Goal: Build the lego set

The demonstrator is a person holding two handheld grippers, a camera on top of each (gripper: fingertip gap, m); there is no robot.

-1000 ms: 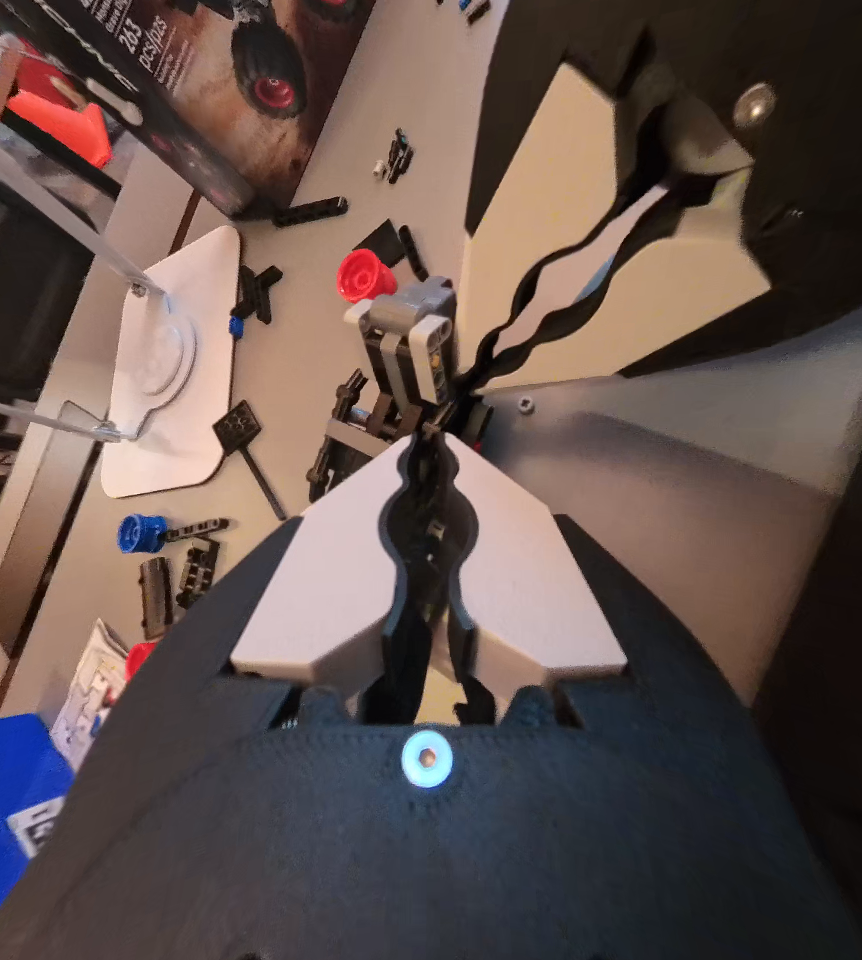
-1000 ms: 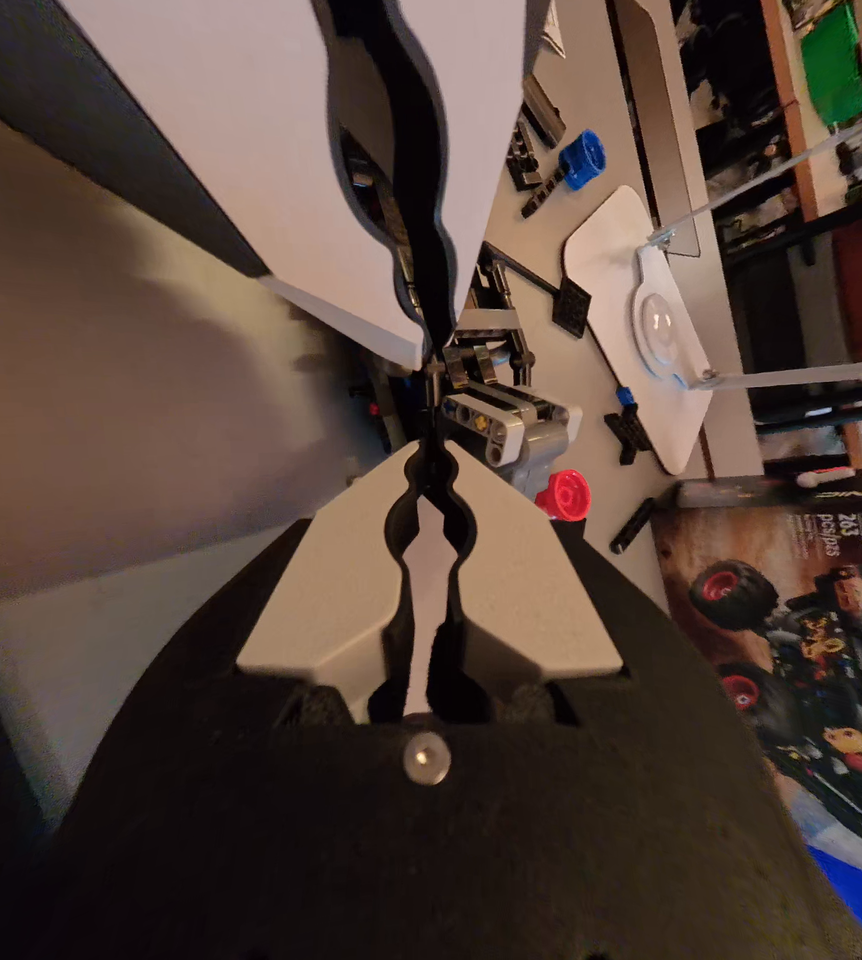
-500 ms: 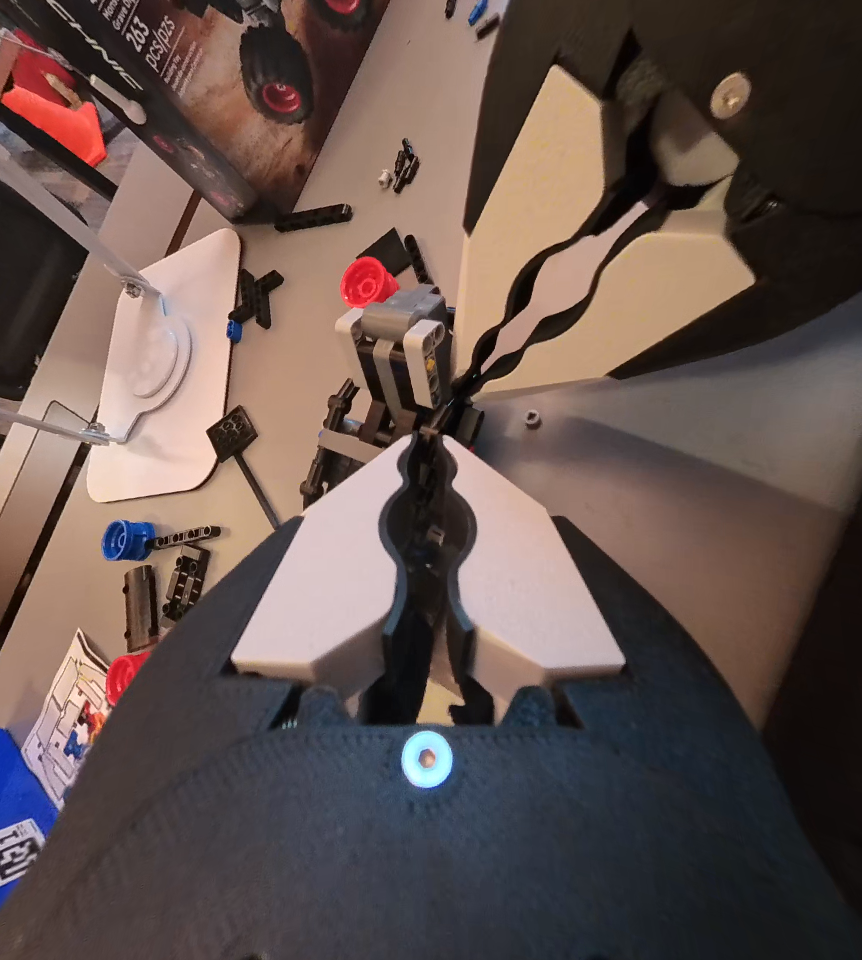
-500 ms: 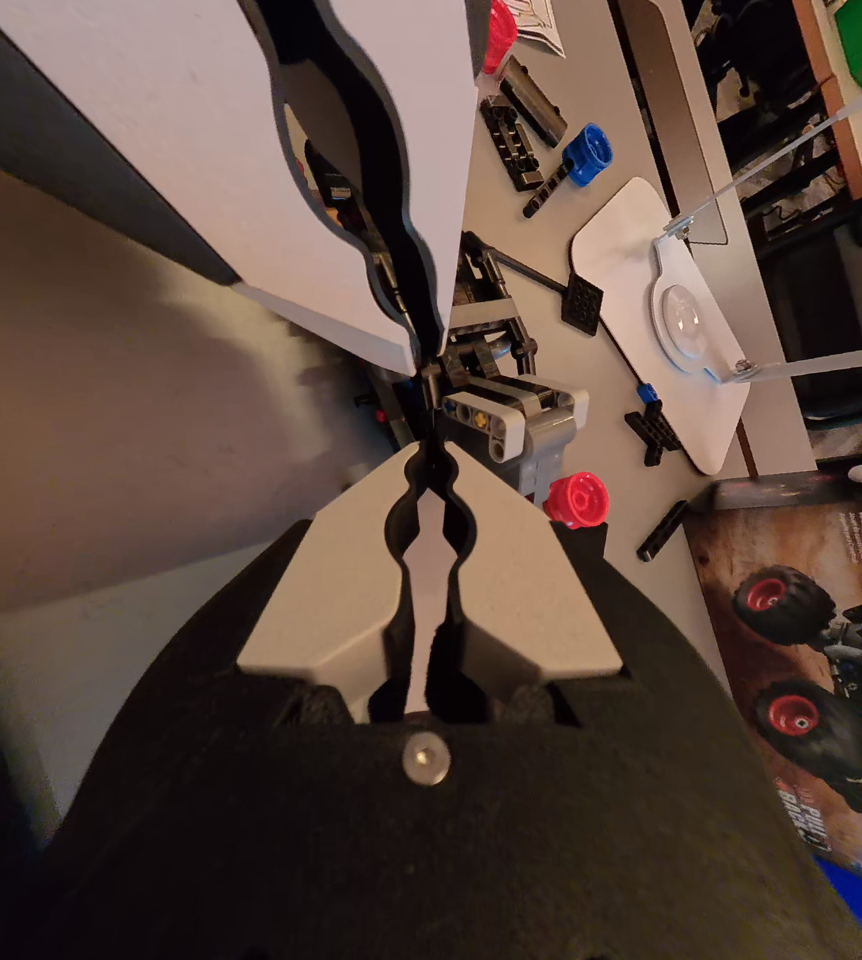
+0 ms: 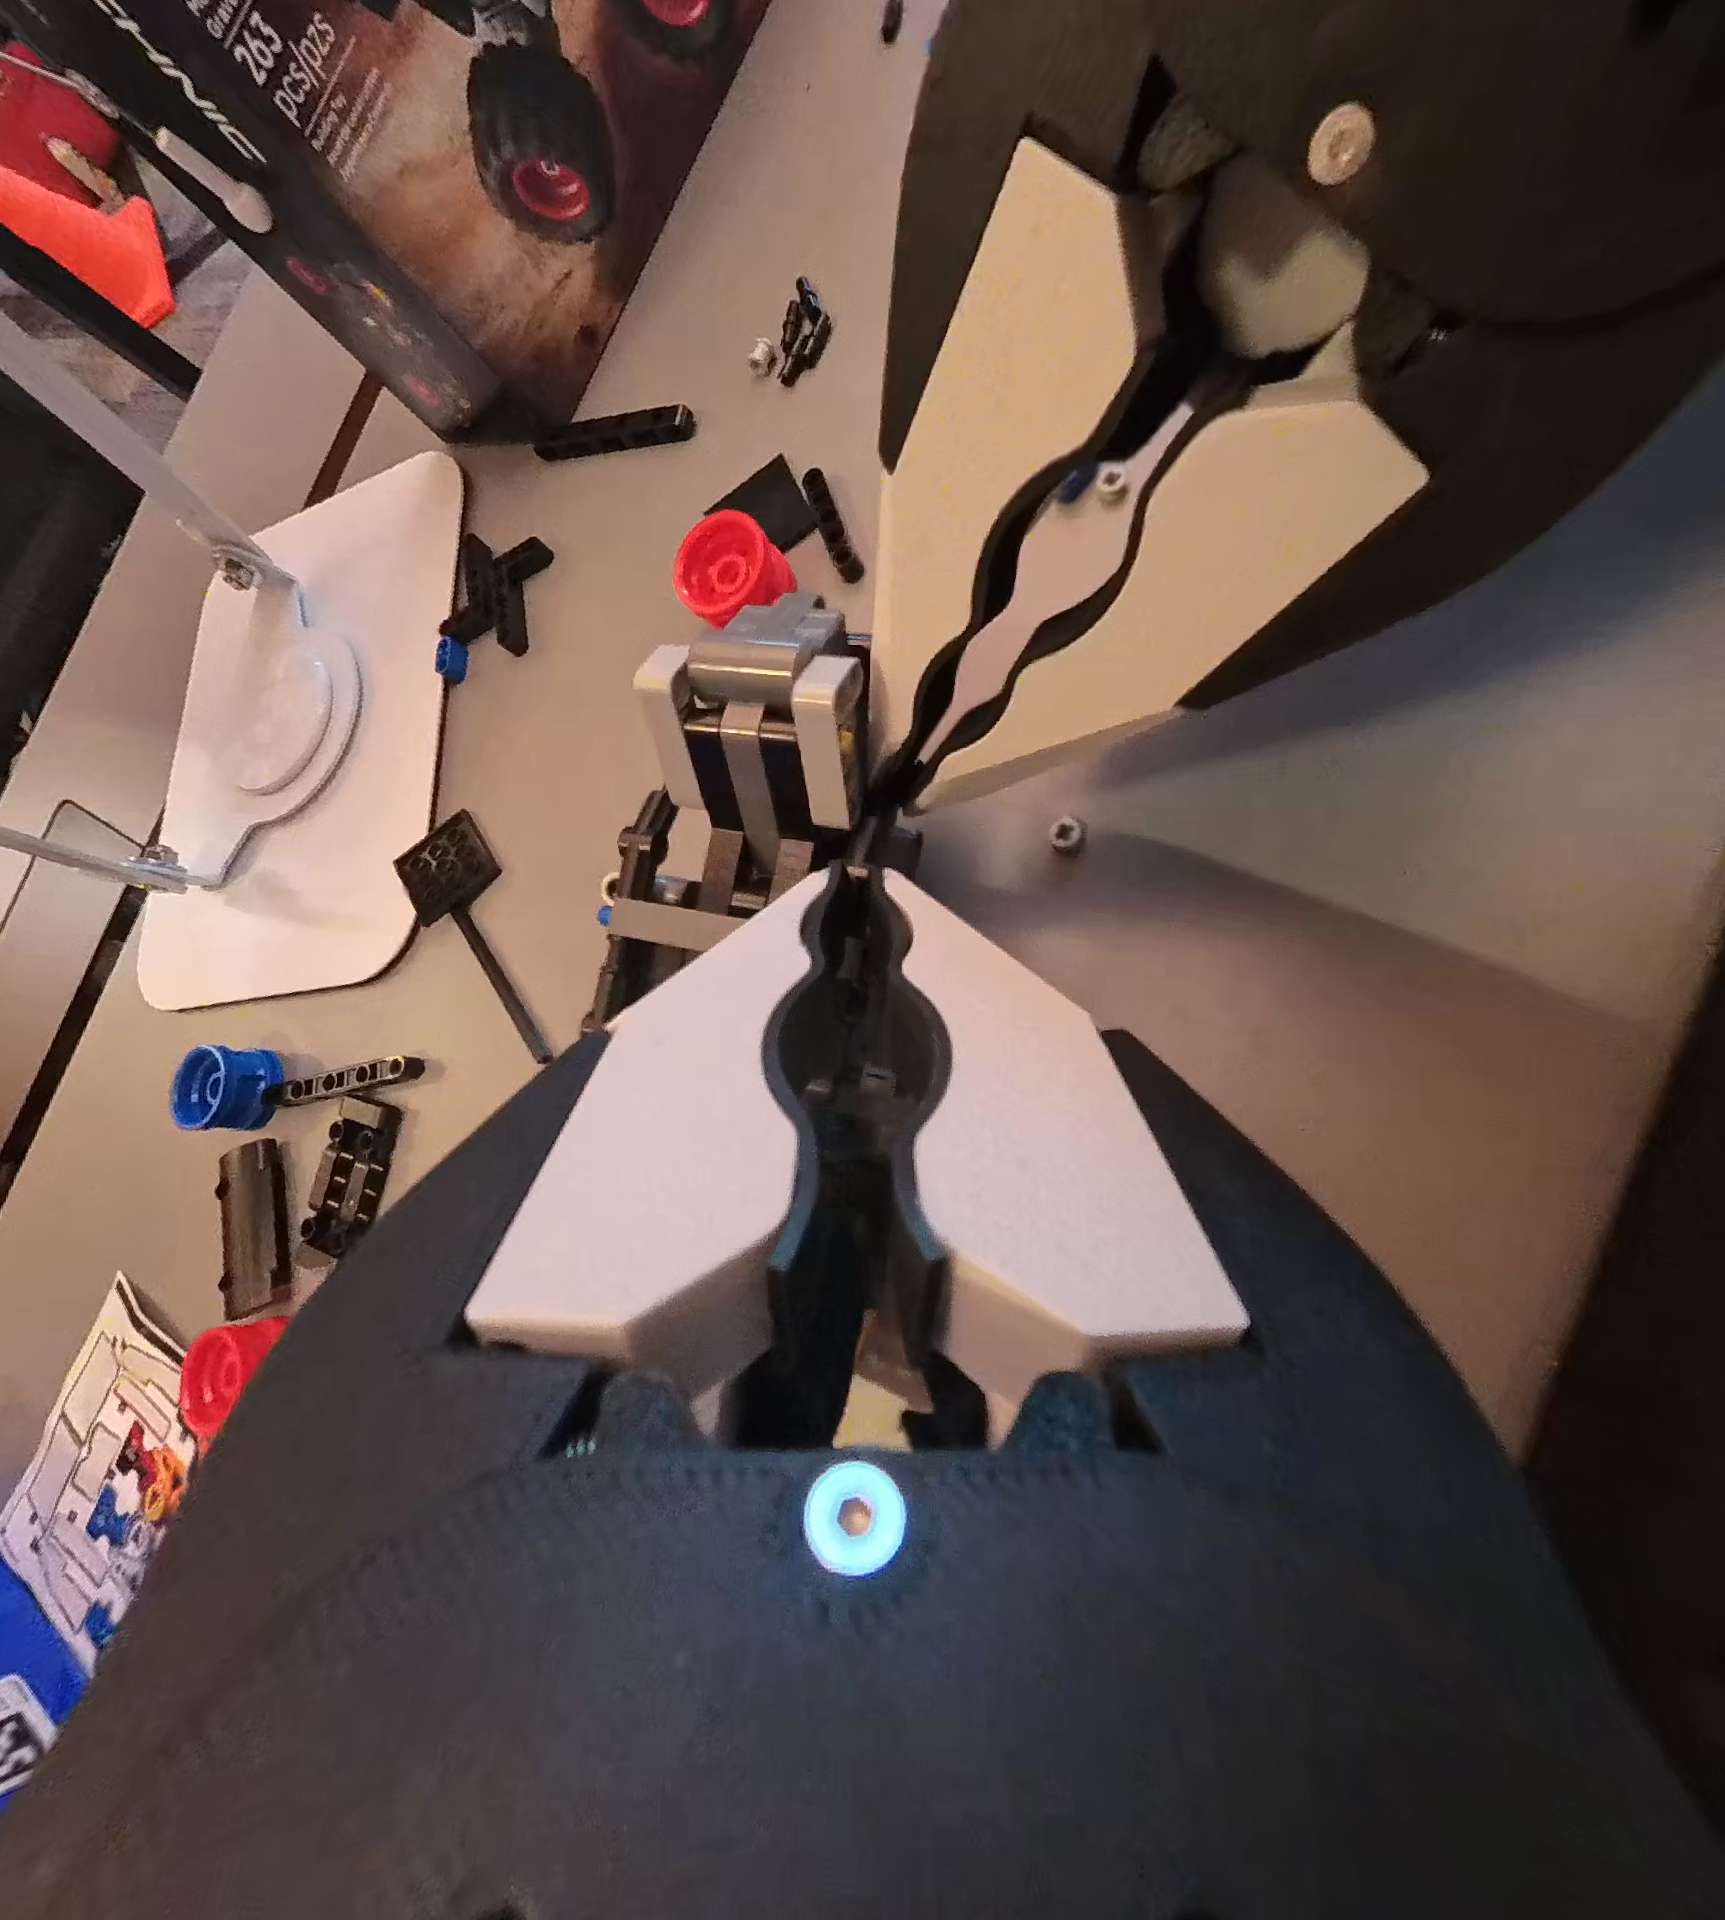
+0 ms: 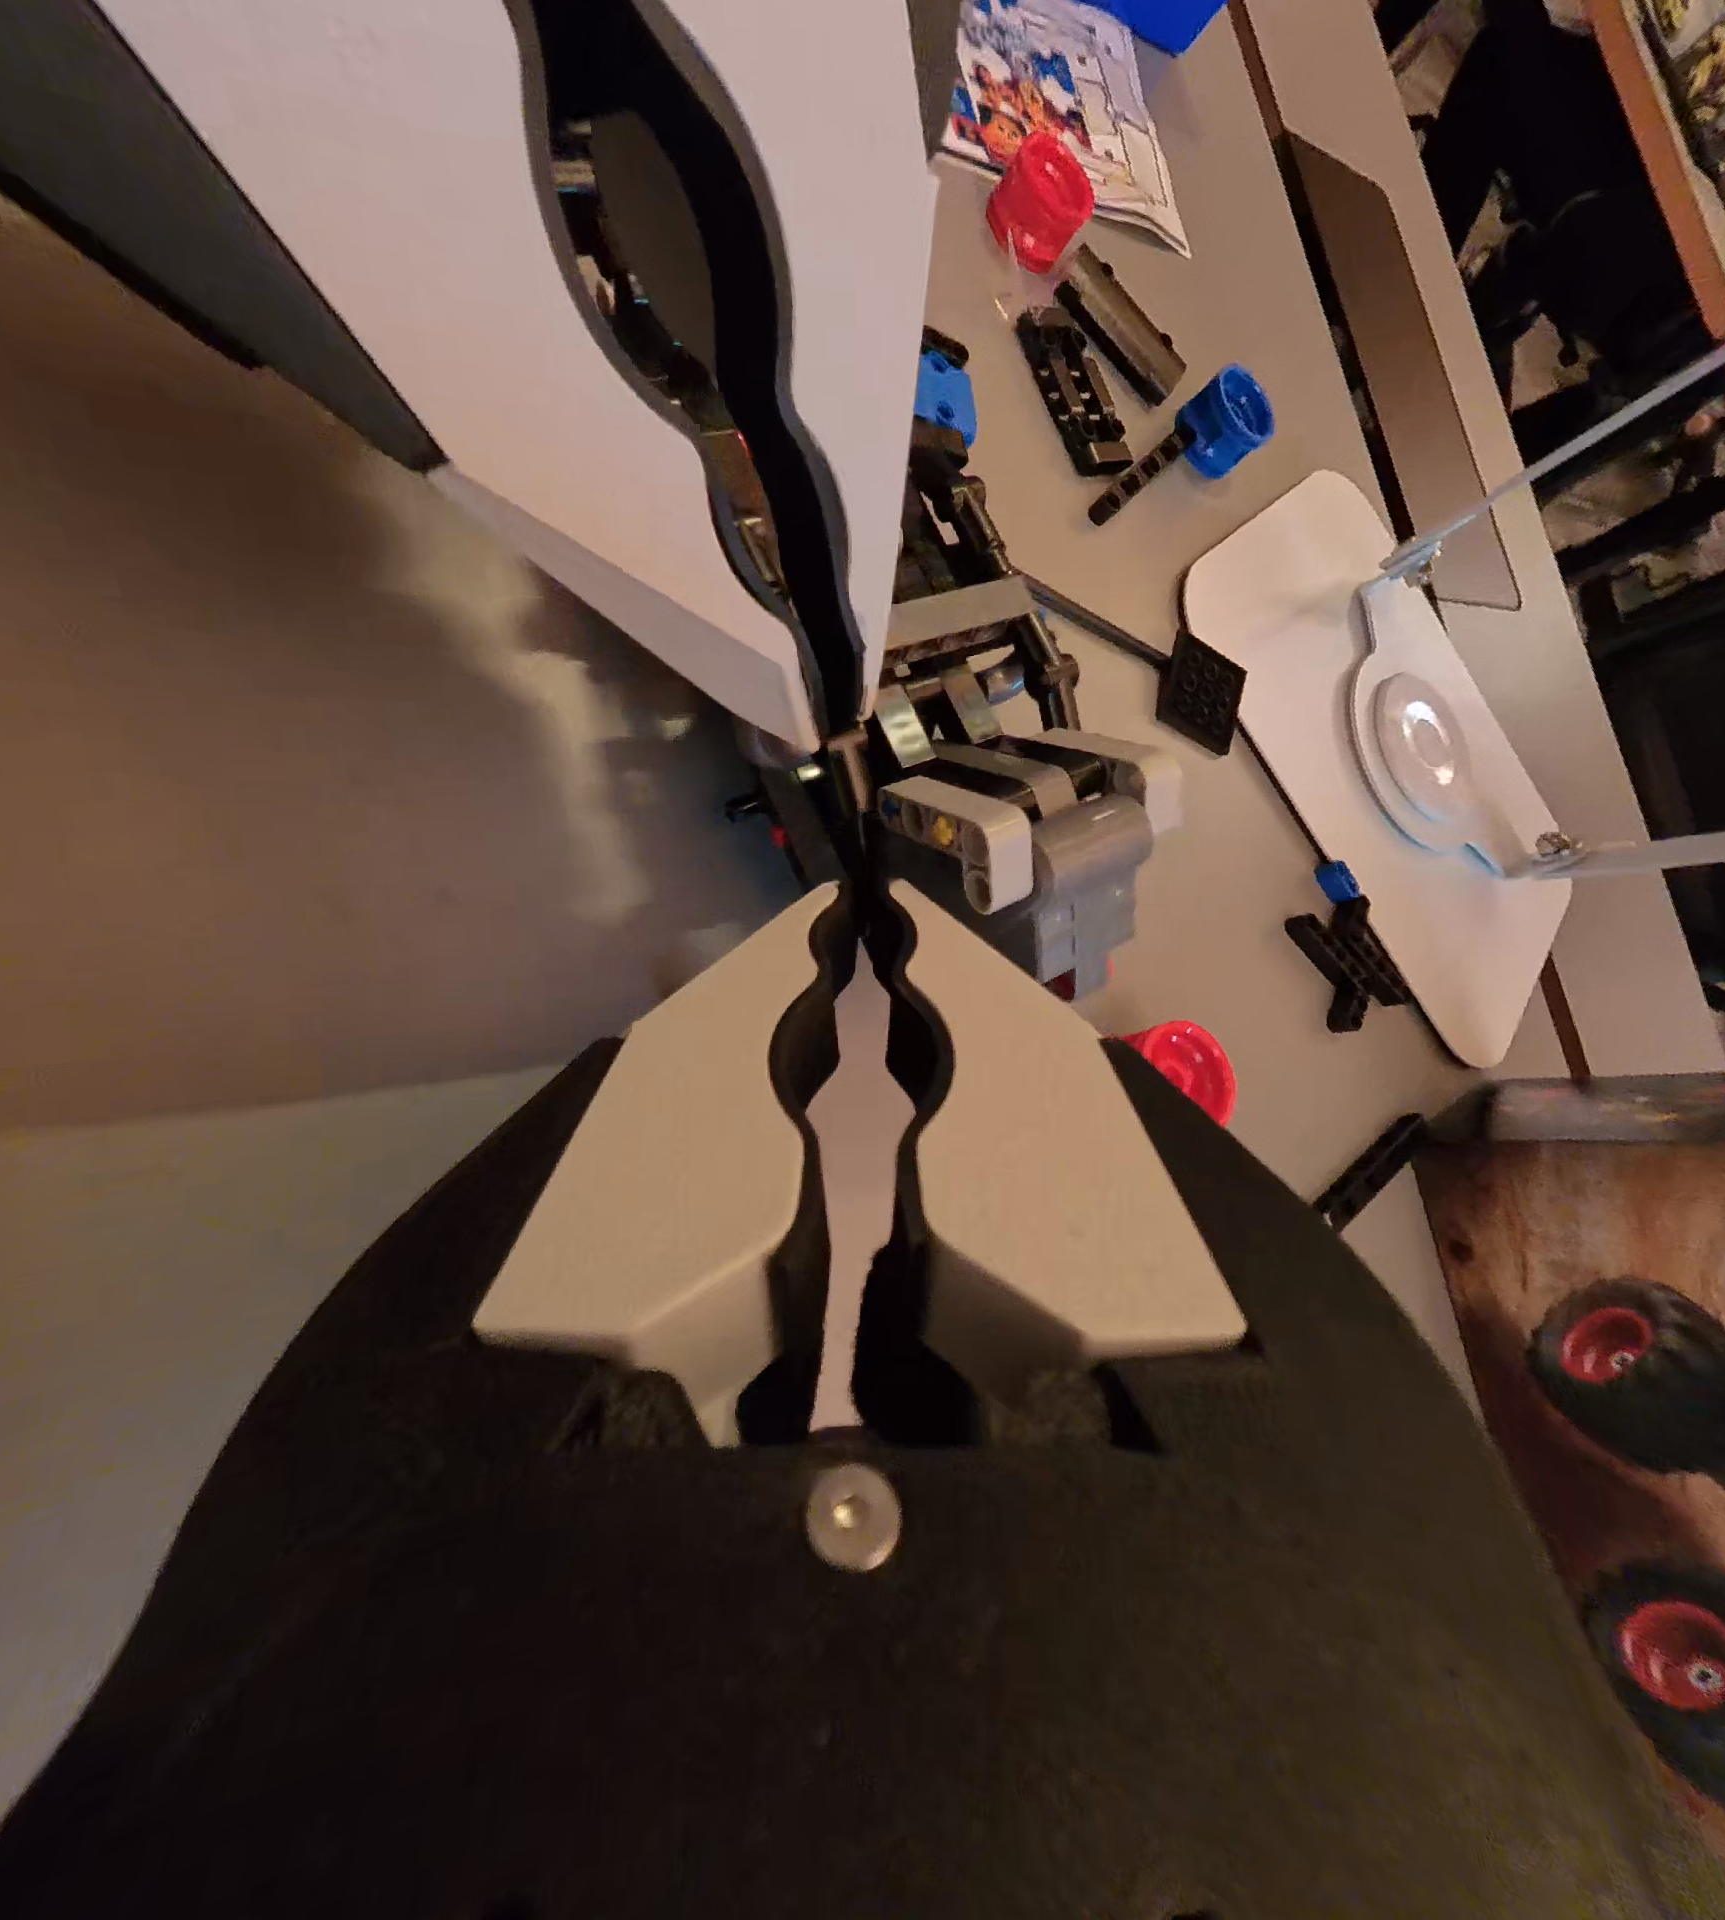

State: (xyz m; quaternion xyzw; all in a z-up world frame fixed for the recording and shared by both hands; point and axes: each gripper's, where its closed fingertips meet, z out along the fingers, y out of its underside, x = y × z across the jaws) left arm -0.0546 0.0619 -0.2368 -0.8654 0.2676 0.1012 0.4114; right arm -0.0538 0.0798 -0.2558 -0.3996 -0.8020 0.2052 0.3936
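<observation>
L gripper (image 5: 853, 873) is closed down on a dark part of the half-built lego model (image 5: 754, 748), w/ black pieces showing in the gap between its fingers. R gripper (image 6: 858, 914) tips are pinched nearly together, touching the same dark part from the opposite side; can't tell if it really grips. Model sits on the grey table (image 5: 567, 727), mid-scene, partly hidden by both grippers. Loose hubs: 2 red (image 5: 728, 571) (image 5: 219, 1371), 1 blue (image 5: 214, 1086). Booklet (image 5: 99, 1475) cut off by L gripper body; box (image 5: 401, 187) cropped at the frame edge.
</observation>
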